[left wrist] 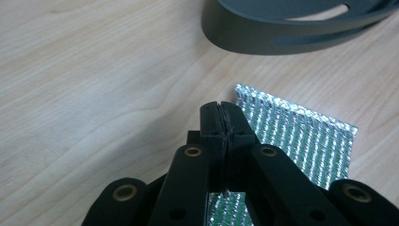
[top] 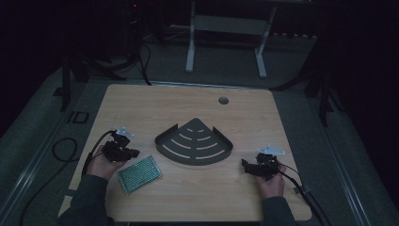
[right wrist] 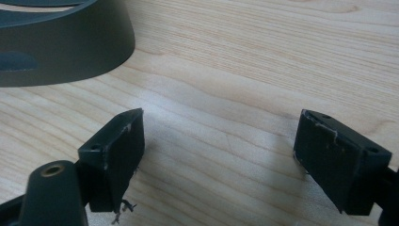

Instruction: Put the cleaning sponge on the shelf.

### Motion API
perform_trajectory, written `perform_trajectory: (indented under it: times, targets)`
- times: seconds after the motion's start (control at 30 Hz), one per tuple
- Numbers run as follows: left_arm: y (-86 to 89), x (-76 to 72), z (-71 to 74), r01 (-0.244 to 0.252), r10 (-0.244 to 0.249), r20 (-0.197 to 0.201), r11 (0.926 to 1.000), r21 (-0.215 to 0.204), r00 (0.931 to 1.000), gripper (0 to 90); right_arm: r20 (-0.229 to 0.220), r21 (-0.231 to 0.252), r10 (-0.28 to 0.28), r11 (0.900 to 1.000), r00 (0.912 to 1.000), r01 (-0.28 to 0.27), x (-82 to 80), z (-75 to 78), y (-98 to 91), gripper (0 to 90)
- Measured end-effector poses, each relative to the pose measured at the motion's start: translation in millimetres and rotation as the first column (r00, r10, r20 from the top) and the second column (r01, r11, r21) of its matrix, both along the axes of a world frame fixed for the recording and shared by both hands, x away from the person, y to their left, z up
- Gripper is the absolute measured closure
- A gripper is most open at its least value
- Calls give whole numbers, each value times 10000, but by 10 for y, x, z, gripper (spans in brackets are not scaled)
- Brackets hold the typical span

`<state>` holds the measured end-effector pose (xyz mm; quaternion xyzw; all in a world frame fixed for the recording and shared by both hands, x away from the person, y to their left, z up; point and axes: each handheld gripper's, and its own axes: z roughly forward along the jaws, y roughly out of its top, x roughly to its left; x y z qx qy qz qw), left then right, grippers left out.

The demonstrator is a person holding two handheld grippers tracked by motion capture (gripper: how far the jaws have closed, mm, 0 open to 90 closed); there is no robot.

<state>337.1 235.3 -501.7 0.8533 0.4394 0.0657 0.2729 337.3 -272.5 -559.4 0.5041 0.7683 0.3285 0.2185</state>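
Green sparkly rectangular scouring pad lies flat on the light wooden table, front-left, just beside the dark grey fan-shaped slotted metal corner shelf. My guess is it's meant to go in there. The left gripper sits right over the pad's near edge with its 2 jaws pressed together and nothing between them. The right gripper hovers over bare wood by the shelf rim, jaws wide apart. I'd open the left first, come in low and pinch 1 edge.
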Motion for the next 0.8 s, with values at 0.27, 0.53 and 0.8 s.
perform_trajectory:
  times: [0.27,0.53,0.8]
  targets:
    - [-54,18,20,864,-836,-546,9949,512,9950,882,1,-1,1,10000,10000,-1,0,0,0,164]
    - [-115,34,-1,1310,-1233,-1002,9886,745,9873,887,2,-1,1,10000,10000,-1,0,0,0,164]
    - [-93,33,-79,1269,-1142,-1315,9876,926,9847,898,0,-1,-1,10000,10000,1,0,0,0,164]
